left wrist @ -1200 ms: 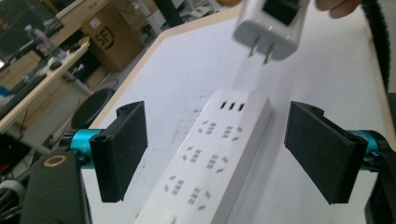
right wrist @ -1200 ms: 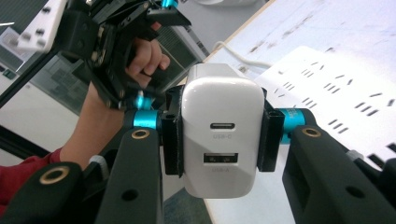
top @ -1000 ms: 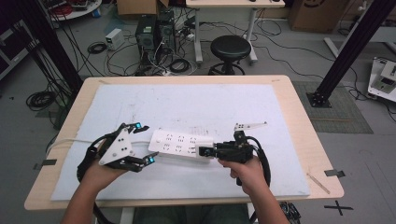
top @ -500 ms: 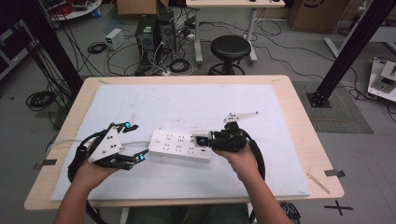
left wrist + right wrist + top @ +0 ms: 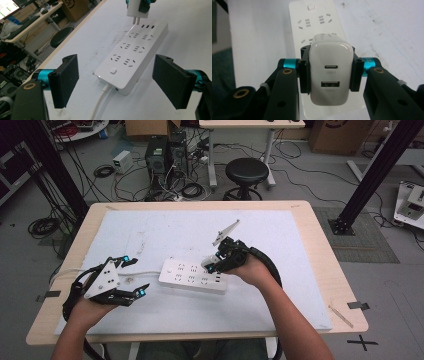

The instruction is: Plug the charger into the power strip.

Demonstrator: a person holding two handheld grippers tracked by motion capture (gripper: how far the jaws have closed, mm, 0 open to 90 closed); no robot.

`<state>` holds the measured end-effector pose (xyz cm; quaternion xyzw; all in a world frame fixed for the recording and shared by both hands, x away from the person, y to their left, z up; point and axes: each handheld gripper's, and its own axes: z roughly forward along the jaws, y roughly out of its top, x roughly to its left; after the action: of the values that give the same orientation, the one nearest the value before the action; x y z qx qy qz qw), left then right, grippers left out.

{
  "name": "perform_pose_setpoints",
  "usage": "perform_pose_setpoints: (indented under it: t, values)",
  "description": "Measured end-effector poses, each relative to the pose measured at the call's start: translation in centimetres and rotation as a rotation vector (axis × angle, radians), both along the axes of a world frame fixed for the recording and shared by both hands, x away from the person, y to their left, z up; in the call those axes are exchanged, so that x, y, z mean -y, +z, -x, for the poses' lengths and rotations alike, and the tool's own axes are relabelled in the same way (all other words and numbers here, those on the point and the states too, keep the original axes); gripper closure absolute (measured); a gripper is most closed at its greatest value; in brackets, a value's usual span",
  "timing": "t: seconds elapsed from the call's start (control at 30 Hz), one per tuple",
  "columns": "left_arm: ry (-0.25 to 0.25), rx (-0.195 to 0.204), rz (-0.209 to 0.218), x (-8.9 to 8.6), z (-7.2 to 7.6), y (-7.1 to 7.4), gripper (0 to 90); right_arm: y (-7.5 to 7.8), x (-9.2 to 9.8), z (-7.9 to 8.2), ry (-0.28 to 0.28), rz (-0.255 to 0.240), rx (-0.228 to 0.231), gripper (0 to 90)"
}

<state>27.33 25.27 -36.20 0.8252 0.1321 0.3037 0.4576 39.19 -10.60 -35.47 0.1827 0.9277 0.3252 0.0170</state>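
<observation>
Plugging is what we have in hand: our right tool [image 5: 329, 75] is clenched on the white USB charger [image 5: 329, 72], its pads pressing the charger's two sides, and we hold it over the far end of the white power strip [image 5: 194, 275], which lies flat on the table [image 5: 310, 285] between our two hands. In the left gripper view the charger [image 5: 135, 8] hangs with its two prongs pointing down, just above the strip [image 5: 132, 53] near the row of small ports and not yet in any socket. Our left tool [image 5: 131, 276] is released, jaws wide and holding nothing, and sits just off the strip's cord end, the one with the switch. So the pickup looks done to us, and the charger is carried to the strip; what seems left is to line the prongs up with a socket, press the charger home, perhaps steadying the strip with the left tool, and let go.
</observation>
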Motion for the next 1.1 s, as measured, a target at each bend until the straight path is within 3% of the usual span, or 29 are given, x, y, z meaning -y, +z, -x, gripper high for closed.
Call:
perform_pose_setpoints:
  t: [0.07, 0.1, 0.13, 0.47, 0.63, 0.8, 1.1]
  values:
    - [0.002, -0.004, -0.007, -0.2, 0.0, -0.1, 21.4, 0.2, -0.6, -0.4, 0.026, 0.058, 0.010, 63.1]
    - [0.002, -0.004, -0.007, -0.2, 0.0, -0.1, 21.4, 0.2, -0.6, -0.4, 0.026, 0.058, 0.010, 63.1]
    - [0.003, -0.006, -0.004, -0.3, 0.1, -0.2, 21.4, 0.3, -1.2, -1.0, 0.063, 0.121, 0.008, 63.1]
    - [0.013, -0.020, -0.006, -0.9, 0.1, -0.8, 21.3, 0.4, -3.7, -2.3, 0.154, 0.336, -0.001, 63.1]
    - [0.014, -0.020, 0.000, -1.2, 0.2, -1.1, 21.4, 0.4, -4.9, -2.8, 0.198, 0.416, -0.006, 63.1]
    - [0.023, -0.025, 0.001, -1.7, 0.3, -1.3, 21.4, 0.5, -6.0, -3.0, 0.223, 0.466, -0.015, 63.1]
    - [0.040, -0.034, 0.013, -2.6, 0.4, -1.8, 21.4, 0.3, -6.5, -3.1, 0.233, 0.505, -0.026, 63.1]
